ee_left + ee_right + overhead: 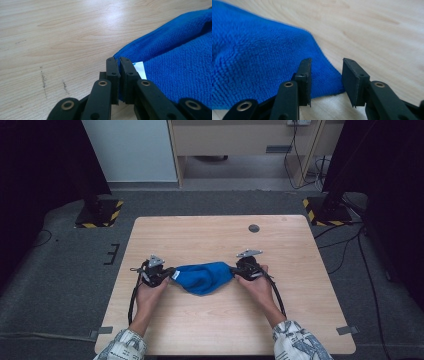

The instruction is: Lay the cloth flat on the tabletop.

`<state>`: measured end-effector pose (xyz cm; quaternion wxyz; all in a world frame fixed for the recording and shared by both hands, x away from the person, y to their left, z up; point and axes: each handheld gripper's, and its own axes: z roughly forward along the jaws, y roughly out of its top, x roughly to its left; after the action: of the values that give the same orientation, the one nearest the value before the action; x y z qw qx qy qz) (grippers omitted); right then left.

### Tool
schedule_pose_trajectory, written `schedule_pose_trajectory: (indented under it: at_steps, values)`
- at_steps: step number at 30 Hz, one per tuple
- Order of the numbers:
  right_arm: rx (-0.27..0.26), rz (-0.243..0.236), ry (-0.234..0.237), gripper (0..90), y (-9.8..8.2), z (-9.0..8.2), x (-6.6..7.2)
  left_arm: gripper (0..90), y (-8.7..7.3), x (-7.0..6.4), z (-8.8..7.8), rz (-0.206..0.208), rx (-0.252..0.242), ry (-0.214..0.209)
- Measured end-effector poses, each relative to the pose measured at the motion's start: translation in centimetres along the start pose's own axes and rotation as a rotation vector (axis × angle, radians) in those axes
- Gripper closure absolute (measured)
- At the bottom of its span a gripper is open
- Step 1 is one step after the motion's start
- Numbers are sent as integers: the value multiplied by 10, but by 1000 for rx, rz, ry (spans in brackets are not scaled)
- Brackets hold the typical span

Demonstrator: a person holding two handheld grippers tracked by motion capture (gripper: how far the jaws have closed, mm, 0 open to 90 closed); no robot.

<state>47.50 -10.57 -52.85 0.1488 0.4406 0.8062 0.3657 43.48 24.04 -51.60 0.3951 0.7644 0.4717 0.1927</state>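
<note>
- Two grippers are working one blue cloth (pixel 202 276), which is lying bunched on the wooden worktop (pixel 210 240), nearer the near edge than the far one and roughly midway between the left and right edges.
- Left gripper (pixel 119 65): its jaws are pressing together on a corner of the cloth, a thin fold of blue showing between them, and a white label (pixel 140 68) is sitting just beside the pinch. Holding by the corner is probably giving a firm anchor for spreading or folding.
- Right gripper (pixel 325 75): its jaws are standing apart, straddling the opposite corner of the cloth, with the hem lying between them but not being squeezed. It looks to be either lining up for a grip or letting one go; which of these, I cannot tell.
- Seen from the high view, the left gripper (pixel 161 271) and right gripper (pixel 244 267) are sitting at opposite ends of the cloth, hands low to the worktop, so the fabric is sagging in a loose heap between them rather than being stretched flat.
- A small dark round cap (pixel 254 228) is lying toward the far right corner, well apart from the cloth.
</note>
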Motion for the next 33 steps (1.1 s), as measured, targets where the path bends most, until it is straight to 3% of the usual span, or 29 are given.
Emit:
schedule_pose_trajectory:
  at_steps: [2, 8, 16, 19, 27, 30, 33]
  values:
    - [3, -15, -15, 652, -1, 1, 2, 861, 0, 0, -1, -6, -9, -1]
    - [32, -59, -21, 900, -1, -4, 1, 863, 1, 1, -3, -10, -21, 11]
    - [2, -43, -40, 899, 2, -14, -8, 863, 1, 3, -4, -13, -22, 20]
    - [4, -24, -35, 810, -2, -14, -8, 862, -1, 3, -2, -13, 6, 21]
    - [1, 25, -25, 611, -9, -9, -6, 859, -1, 5, -2, -16, 6, 28]
    - [-16, 42, -6, 563, -9, -6, -4, 859, -2, 5, -1, -12, 12, 26]
    - [-24, 25, -10, 548, -9, -3, 2, 859, -1, 3, -1, -8, 11, 20]
